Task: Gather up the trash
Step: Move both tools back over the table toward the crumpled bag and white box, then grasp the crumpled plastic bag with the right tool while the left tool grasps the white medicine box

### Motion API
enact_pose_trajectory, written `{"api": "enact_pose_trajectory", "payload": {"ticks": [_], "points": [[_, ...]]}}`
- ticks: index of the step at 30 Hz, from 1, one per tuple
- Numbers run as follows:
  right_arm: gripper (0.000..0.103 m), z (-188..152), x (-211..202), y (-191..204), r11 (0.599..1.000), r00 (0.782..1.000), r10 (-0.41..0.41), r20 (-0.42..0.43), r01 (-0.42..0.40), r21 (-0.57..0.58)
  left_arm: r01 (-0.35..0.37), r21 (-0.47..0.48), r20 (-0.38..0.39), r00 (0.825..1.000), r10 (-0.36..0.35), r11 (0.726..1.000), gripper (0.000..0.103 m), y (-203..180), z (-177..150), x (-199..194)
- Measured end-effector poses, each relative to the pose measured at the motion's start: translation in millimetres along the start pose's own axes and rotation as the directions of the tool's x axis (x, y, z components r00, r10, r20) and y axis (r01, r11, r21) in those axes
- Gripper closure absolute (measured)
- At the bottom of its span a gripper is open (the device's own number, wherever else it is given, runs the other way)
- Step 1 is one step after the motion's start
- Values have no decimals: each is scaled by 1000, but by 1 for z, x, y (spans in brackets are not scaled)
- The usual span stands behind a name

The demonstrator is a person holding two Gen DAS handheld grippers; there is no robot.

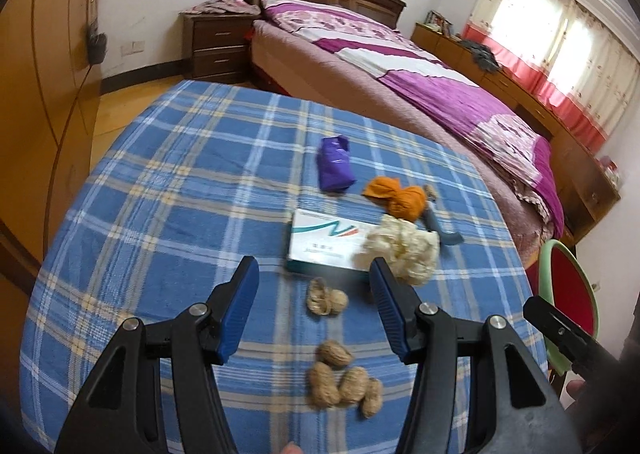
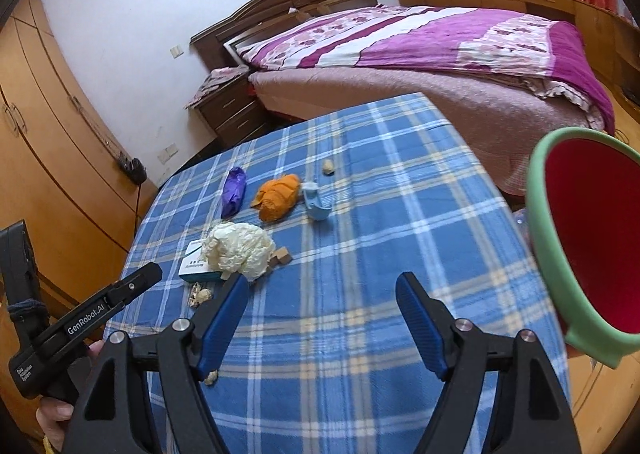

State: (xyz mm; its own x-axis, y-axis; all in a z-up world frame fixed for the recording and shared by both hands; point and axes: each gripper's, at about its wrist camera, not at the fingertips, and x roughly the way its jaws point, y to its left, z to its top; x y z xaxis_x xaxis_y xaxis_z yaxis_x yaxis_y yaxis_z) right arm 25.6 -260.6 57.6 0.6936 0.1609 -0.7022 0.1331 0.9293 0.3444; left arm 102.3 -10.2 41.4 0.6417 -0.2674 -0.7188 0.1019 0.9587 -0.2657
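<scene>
Left tool (image 1: 314,286) open above peanut shells (image 1: 326,300).

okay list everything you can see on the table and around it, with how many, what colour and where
table: one, blue plaid cloth, foreground
purple bag: one, mid-table
orange wad: one, beside purple bag
box: one, white and teal, under white wad's edge
white wad: one, cream
blue piece: one, light blue, beside orange wad
nutshells: several, tan, near edge
bin: one, green rim, red inside, table's right
bed: one, purple cover, behind
left gripper: open, empty
right gripper: open, empty
</scene>
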Motion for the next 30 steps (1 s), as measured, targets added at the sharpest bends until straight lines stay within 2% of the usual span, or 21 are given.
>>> {"api": "enact_pose_trajectory", "payload": {"ticks": [21,27,28,30], "points": [[24,15,75,50,994,992,74,-101,-81,-67,-73,-61,-17,997,72,996,45,36,7,25],[24,16,93,57,994,987,90,-131,-98,-56,-82,-62,-28,996,81,995,45,40,7,30],[25,16,96,58,993,986,94,-134,-102,-53,-83,-63,-28,996,81,995,45,40,8,30],[38,16,98,59,993,986,102,-135,-110,-53,-85,-64,-29,996,83,994,45,41,8,30]]}}
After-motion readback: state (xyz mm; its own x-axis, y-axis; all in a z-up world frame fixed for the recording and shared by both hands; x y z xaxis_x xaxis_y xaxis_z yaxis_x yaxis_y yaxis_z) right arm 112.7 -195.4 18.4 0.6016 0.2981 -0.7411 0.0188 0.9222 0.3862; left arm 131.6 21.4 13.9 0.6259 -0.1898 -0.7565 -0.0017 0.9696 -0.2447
